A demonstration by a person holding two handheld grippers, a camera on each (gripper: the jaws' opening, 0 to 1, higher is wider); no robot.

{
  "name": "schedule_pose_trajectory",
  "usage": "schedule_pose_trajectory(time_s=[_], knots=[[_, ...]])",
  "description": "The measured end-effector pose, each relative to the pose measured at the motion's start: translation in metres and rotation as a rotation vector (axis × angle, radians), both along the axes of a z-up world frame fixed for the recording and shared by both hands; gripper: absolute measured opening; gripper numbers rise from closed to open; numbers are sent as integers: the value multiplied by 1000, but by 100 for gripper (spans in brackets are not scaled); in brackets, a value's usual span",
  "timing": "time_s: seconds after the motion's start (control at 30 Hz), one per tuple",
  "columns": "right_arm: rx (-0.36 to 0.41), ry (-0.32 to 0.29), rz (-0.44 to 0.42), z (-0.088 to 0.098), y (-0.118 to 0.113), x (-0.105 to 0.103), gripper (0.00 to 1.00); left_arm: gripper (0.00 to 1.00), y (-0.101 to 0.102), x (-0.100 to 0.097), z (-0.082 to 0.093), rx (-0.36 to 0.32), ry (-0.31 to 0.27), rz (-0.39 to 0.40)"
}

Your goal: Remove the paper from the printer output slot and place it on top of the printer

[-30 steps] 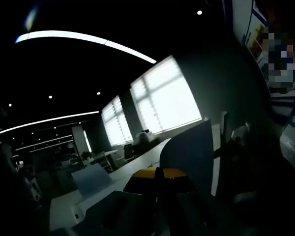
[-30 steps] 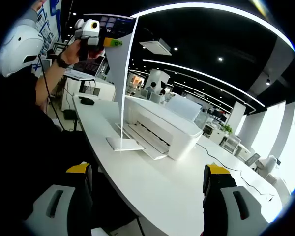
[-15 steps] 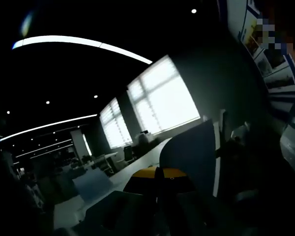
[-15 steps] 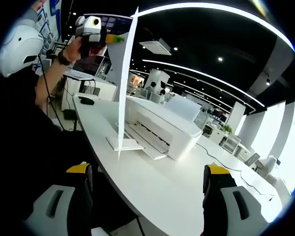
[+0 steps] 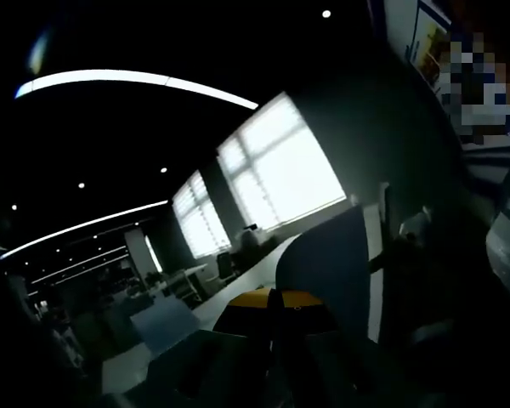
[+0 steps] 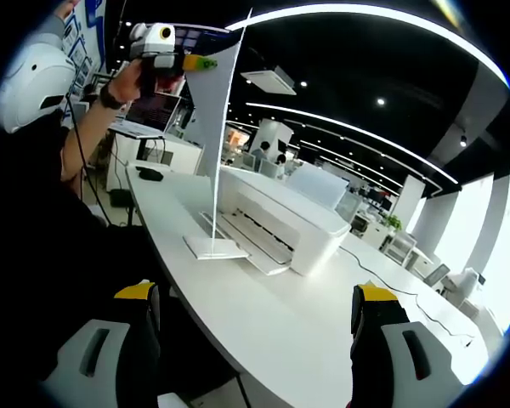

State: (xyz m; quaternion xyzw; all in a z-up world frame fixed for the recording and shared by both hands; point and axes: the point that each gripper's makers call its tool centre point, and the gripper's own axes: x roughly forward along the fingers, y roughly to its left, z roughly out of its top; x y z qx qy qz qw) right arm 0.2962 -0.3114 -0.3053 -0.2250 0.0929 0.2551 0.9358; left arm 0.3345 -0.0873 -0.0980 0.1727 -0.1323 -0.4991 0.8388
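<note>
In the right gripper view a white printer stands on a long white desk, its output tray pulled out toward me. My left gripper is raised high above that tray, shut on the top corner of a white paper sheet that hangs down almost edge-on. In the dim left gripper view the yellow-tipped left gripper is shut on the paper sheet, which rises just right of it. My right gripper is low in front of the desk, open and holding nothing.
A person's forearm holds the left gripper at the far left. A dark mouse lies on the desk beyond the printer, and a cable runs across the desk to the right. Bright windows and office desks lie behind.
The hanging sheet has twisted in the left gripper, showing more of its face than half a second ago. The left gripper has shifted slightly. The right gripper has stayed still.
</note>
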Motion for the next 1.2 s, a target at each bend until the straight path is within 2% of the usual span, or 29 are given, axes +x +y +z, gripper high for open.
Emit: schedule_pose_trajectory(time_s=[0.5,1.2], knots=[[0,-1,-2,0,0,0,89,6,-4,-6,8,2,-32,-8],[-3,-1,-5,0,-2,1,89,6,-7,-2,13,7,-45,-2]])
